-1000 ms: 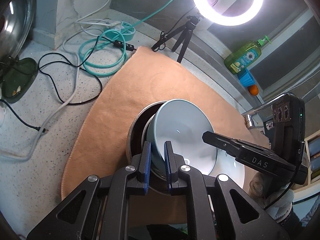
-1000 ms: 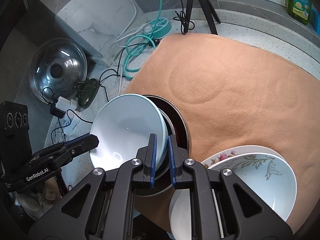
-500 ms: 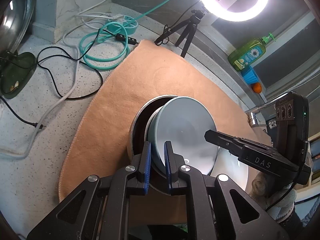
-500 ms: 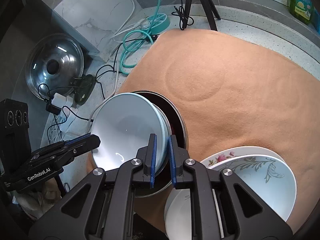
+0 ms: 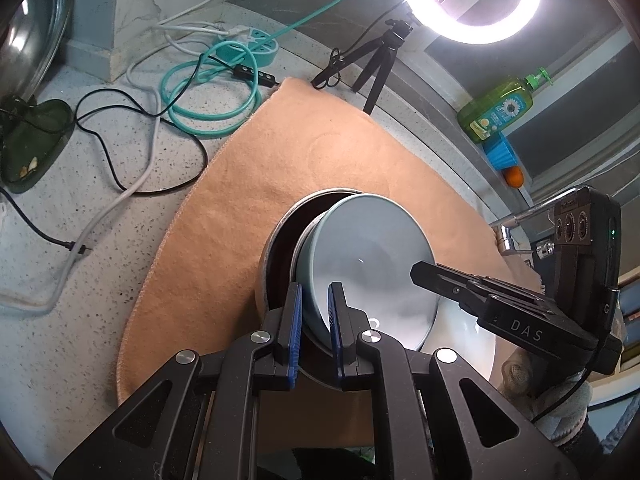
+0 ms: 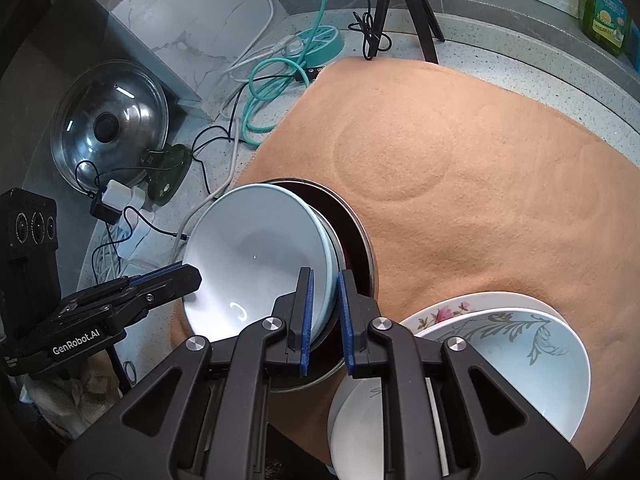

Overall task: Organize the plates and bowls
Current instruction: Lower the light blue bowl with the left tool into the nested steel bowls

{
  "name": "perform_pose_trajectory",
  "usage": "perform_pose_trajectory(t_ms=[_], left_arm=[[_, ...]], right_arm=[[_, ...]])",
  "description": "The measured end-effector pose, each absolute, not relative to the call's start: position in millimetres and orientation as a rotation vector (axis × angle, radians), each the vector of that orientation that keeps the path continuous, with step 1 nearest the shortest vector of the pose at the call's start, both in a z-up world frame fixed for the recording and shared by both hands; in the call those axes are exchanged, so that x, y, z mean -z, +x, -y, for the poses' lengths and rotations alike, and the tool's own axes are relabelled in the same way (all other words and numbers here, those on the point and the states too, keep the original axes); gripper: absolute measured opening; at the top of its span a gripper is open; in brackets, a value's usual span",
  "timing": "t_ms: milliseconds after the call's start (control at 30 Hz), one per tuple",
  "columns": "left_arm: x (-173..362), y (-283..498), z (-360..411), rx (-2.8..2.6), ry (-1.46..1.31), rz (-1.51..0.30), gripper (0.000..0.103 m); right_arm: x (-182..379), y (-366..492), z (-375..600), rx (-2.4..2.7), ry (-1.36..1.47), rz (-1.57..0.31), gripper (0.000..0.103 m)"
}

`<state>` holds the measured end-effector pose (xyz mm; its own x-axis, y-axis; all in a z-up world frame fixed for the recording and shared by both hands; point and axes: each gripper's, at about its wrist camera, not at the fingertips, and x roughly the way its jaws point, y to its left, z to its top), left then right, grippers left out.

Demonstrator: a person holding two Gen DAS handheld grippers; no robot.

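A pale blue bowl (image 5: 372, 260) (image 6: 256, 252) hangs tilted over a dark, metal-rimmed bowl (image 5: 280, 252) (image 6: 356, 236) that stands on the orange mat (image 5: 288, 168). My left gripper (image 5: 314, 298) is shut on the blue bowl's near rim, one pad inside and one outside. In the right wrist view the left gripper (image 6: 188, 276) holds the bowl's left edge. My right gripper (image 6: 324, 282) is shut on the opposite rim; the left wrist view shows the right gripper (image 5: 424, 272) reaching over that side. A gloved hand (image 5: 552, 396) carries it.
Flower-patterned white plates (image 6: 524, 348) and a white bowl (image 6: 360, 424) are stacked at the mat's near right. A steel pot lid (image 6: 108, 124), cables (image 5: 208, 92), a power strip (image 5: 256, 46), a tripod (image 5: 380, 68) with ring light, a soap bottle (image 5: 496, 112) and a faucet (image 5: 516, 224) surround the mat.
Both grippers keep their hold on the blue bowl. The views have shifted only slightly; the bowl stays tilted over the dark bowl.
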<state>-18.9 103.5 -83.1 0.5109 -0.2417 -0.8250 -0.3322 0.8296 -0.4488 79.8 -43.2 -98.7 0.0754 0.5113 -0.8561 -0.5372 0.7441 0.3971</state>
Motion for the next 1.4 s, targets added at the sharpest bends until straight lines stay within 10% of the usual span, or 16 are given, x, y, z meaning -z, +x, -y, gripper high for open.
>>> perform_pose_trajectory(t_ms=[1400], left_arm=[[102.5,-25.2,-118.1,-0.115,-0.627,-1.056,0.012]], right_arm=[[120.9,90.1,85.2,-0.740,0.121,-1.319,0.023]])
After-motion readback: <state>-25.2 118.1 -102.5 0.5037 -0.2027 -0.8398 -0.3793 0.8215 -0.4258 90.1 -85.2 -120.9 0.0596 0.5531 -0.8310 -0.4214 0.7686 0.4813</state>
